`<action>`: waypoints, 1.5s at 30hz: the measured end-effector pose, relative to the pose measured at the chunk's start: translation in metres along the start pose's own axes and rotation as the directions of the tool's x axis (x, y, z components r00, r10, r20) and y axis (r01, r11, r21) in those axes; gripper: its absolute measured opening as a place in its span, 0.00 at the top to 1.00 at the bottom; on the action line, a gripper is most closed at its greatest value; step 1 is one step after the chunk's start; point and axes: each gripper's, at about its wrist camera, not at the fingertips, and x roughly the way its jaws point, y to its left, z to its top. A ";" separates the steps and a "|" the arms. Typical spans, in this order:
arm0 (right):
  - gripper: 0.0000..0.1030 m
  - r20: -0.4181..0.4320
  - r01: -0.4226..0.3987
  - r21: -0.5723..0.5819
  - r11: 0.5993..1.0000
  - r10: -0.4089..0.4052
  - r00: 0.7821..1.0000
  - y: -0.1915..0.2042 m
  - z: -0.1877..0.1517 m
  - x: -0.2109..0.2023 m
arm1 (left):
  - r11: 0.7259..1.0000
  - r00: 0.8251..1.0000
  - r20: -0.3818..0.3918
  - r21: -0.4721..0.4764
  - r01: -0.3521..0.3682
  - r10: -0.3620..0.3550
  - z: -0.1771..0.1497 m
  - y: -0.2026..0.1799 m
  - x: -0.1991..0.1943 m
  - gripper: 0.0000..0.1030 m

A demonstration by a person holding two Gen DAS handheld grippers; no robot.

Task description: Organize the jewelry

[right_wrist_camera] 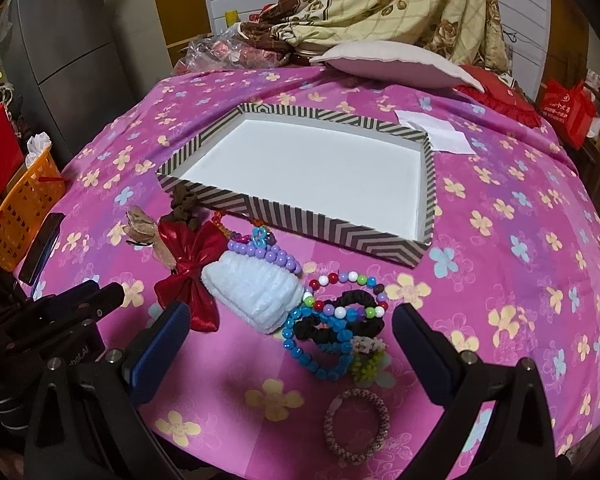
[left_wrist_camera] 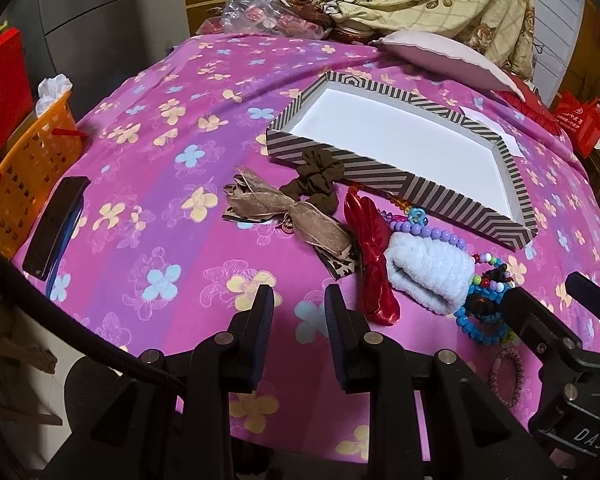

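Observation:
A striped box (left_wrist_camera: 452, 196) (right_wrist_camera: 300, 216) with a bare white inside lies on the pink flowered cloth. In front of it lies a pile of accessories: brown scrunchie (left_wrist_camera: 316, 178), tan ribbon bow (left_wrist_camera: 288, 212), red bow (left_wrist_camera: 370, 248) (right_wrist_camera: 192, 268), white fluffy band (left_wrist_camera: 428, 276) (right_wrist_camera: 252, 292), purple bead bracelet (right_wrist_camera: 264, 250), blue bead bracelet (right_wrist_camera: 324, 340), multicolour bead bracelet (right_wrist_camera: 348, 294), black scrunchie (right_wrist_camera: 340, 320), pink woven band (right_wrist_camera: 356, 424). My left gripper (left_wrist_camera: 298, 304) is open and empty, near the pile's left. My right gripper (right_wrist_camera: 292, 328) is open wide, straddling the bracelets.
An orange basket (left_wrist_camera: 24, 172) and a dark phone (left_wrist_camera: 56, 226) sit at the left edge. A pillow (right_wrist_camera: 396, 60), quilt (right_wrist_camera: 380, 0) and plastic bag (left_wrist_camera: 260, 16) lie behind the box. A white paper (right_wrist_camera: 440, 132) lies by the box's far right corner.

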 end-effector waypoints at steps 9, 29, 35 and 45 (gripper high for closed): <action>0.01 -0.012 -0.002 0.001 1.000 0.002 1.000 0.000 -0.001 0.003 | 1.000 1.000 -0.002 0.001 0.000 0.000 -0.001 0.000 0.001 0.54; 0.01 -0.023 -0.006 -0.003 1.000 0.006 1.000 0.000 -0.002 0.005 | 1.000 1.000 -0.001 -0.003 0.006 -0.006 -0.005 0.000 0.001 0.54; 0.01 -0.029 -0.013 0.004 1.000 0.013 0.999 -0.003 -0.005 0.006 | 1.000 1.000 -0.002 -0.003 0.003 -0.003 -0.004 0.001 0.001 0.54; 0.01 -0.037 -0.017 -0.001 1.000 0.017 0.999 -0.002 -0.005 0.007 | 1.000 1.000 -0.009 -0.011 0.006 -0.006 -0.004 0.003 -0.001 0.54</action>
